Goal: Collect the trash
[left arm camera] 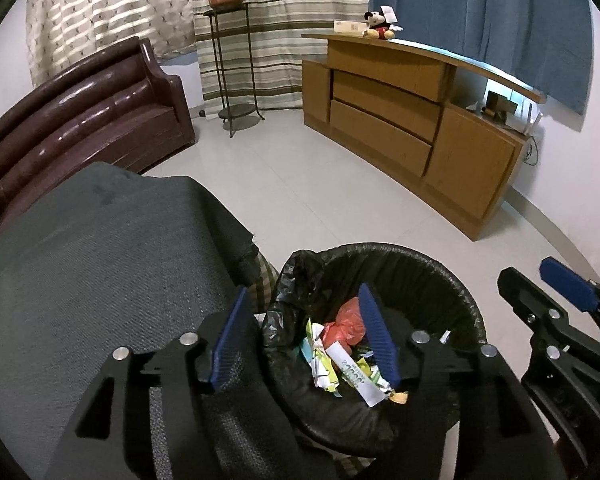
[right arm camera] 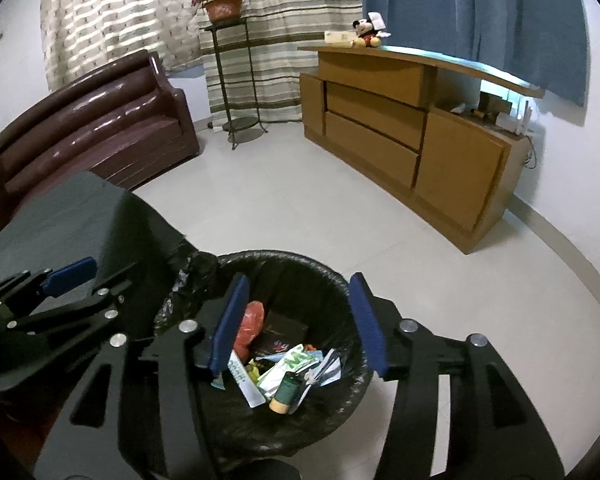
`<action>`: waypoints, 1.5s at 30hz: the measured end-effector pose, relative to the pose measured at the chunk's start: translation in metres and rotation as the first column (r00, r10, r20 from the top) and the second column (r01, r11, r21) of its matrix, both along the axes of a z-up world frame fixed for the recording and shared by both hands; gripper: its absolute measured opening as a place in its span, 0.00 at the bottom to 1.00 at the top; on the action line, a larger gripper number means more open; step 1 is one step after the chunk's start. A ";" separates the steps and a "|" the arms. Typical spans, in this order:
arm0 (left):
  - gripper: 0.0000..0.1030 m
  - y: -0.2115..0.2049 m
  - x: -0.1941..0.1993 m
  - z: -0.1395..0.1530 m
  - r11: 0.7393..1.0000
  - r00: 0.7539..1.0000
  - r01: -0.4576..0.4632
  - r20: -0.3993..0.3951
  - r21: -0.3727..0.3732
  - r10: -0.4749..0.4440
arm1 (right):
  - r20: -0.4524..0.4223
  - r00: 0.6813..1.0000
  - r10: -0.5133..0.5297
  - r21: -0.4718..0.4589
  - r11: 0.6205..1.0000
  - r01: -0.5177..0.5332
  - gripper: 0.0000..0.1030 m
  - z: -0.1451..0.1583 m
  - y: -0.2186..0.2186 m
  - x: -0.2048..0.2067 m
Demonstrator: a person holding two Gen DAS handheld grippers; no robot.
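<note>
Both grippers hang over the bin (right arm camera: pixel 340 392), black bag liner inside, set on the pale floor (right arm camera: pixel 340 208) beside a dark cloth-covered table (left arm camera: pixel 100 260). Left gripper (left arm camera: pixel 304 336) jaws released, nothing between them; right gripper (right arm camera: pixel 298 320) same. Trash (right arm camera: pixel 284 372) (papers, red bag, small green bottle) lies at the bin bottom

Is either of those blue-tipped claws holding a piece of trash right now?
No, the left gripper and right gripper both hang open and empty above the trash bin.
</note>
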State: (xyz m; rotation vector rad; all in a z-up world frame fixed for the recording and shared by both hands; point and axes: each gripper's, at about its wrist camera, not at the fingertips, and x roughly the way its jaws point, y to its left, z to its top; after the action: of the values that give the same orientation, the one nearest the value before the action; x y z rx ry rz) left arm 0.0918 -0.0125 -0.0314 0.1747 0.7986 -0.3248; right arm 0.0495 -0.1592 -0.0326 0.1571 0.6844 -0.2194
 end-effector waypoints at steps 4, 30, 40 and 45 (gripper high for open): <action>0.61 0.000 -0.001 0.000 1.000 1.000 -0.007 0.010 -0.003 0.007 | 0.020 1.000 -0.021 -0.015 1.000 0.021 0.65 0.001 -0.003 -0.004; 0.68 0.044 -0.029 0.020 0.997 0.995 -0.067 0.066 -0.034 0.069 | 0.088 0.994 -0.060 -0.072 0.995 0.067 0.83 0.022 0.014 -0.038; 0.71 0.087 -0.055 0.037 0.989 0.983 -0.142 0.107 -0.042 0.146 | 0.113 0.993 -0.016 -0.085 0.996 0.025 0.83 0.044 0.044 -0.061; 0.71 0.101 -0.062 0.044 0.986 0.980 -0.156 0.117 -0.050 0.161 | 0.122 0.993 -0.004 -0.096 0.995 0.015 0.83 0.052 0.054 -0.071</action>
State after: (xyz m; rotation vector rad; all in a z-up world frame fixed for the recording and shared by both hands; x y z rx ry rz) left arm 0.0300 0.0882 0.0128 0.0908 0.6808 -0.1778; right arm -0.0210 -0.1056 0.0191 0.0801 0.5506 -0.2497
